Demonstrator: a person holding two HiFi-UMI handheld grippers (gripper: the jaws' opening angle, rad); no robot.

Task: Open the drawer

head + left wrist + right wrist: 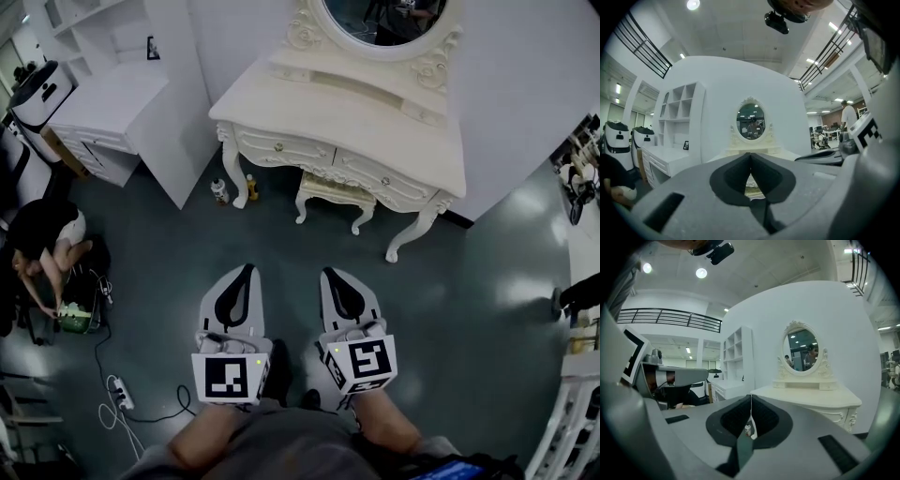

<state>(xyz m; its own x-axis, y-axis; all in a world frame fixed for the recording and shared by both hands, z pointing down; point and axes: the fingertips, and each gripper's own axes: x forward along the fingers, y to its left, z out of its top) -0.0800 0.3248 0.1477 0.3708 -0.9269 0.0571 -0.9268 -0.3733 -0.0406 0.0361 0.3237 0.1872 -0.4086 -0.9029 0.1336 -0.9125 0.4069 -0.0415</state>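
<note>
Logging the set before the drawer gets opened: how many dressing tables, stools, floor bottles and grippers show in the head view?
Dressing table: 1
Stool: 1
Bottles: 2
Grippers, left gripper and right gripper: 2
Total: 6

Straight ahead of your fingers point(234, 300) a cream, carved dressing table point(309, 108) stands against a curved white wall point(525, 94). It has an oval mirror point(384, 23) on top and a small matching stool point(333, 192) tucked under it. Ahead and to the left of your fingers sit a plain white desk point(108, 108) and open white shelves point(677, 105). The floor point(469, 309) beneath them is dark grey-green and glossy, with a white power strip point(120, 394) and its cable off to their left. Overhead, round ceiling lights point(693, 4) shine, and a black gallery railing point(642, 44) runs above the wall.
</note>
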